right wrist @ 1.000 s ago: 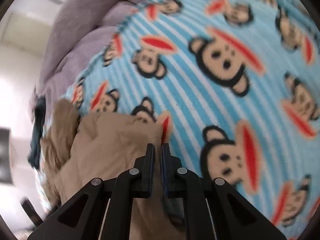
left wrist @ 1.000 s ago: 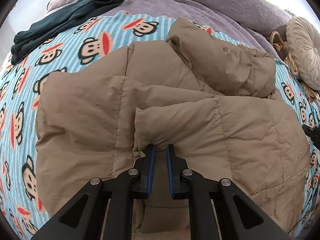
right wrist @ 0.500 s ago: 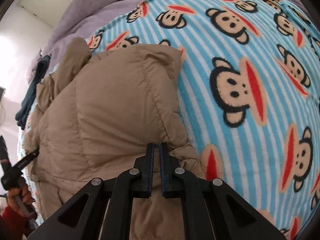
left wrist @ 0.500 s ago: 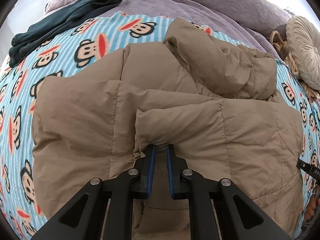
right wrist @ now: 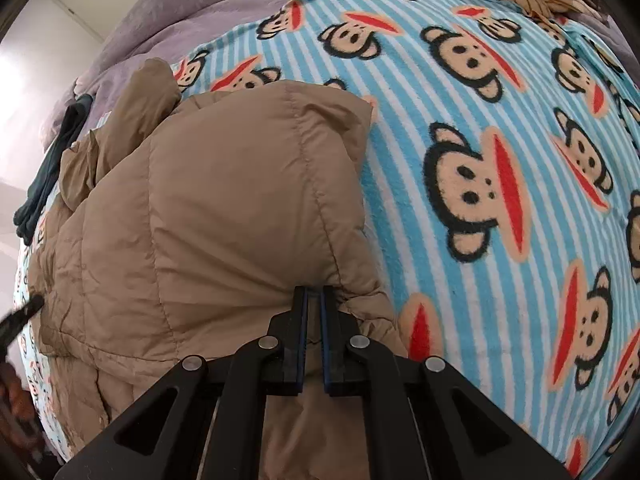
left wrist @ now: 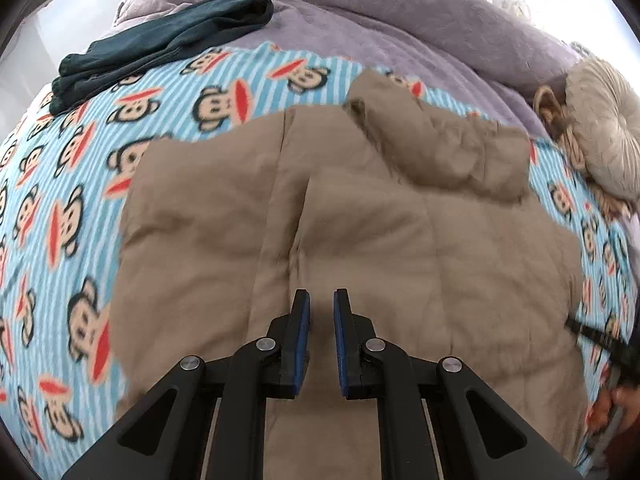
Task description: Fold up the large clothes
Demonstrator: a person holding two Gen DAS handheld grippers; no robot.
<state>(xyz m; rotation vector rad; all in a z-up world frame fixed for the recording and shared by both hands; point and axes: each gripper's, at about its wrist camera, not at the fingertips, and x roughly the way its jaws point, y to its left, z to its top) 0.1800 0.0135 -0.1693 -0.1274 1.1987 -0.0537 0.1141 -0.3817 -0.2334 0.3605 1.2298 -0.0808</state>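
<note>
One tan puffer jacket [left wrist: 360,240] [right wrist: 220,220] is being spread across the middle of the left wrist view, its quilted panels lying mostly flat and its bunched hood [left wrist: 440,148] being shown toward the upper right. In the right wrist view the same jacket is filling the left half of the frame, with one padded corner being raised toward the upper centre.

The jacket's lower edge is being pinched by the right gripper [right wrist: 314,292] at the bottom centre of that view; its jaws are being held clamped, and the cloth is being gathered into puckers right at the tips. The left gripper [left wrist: 321,296] is being held over the jacket's lower middle with its jaws almost together. Tan cloth is being seen through the narrow slit, but whether any of it is being nipped cannot be told, as the frame is blurred.

Under the jacket, a blue-striped monkey blanket [left wrist: 80,200] [right wrist: 480,120] is being used as the surface, reaching out to the left and right edges. Beyond it, a purple duvet [left wrist: 400,20] [right wrist: 180,20] is being shown along the top, with a dark teal garment [left wrist: 160,44] [right wrist: 44,176] lying on it at the upper left. A round beige cushion [left wrist: 600,128] is being shown at the right edge.
</note>
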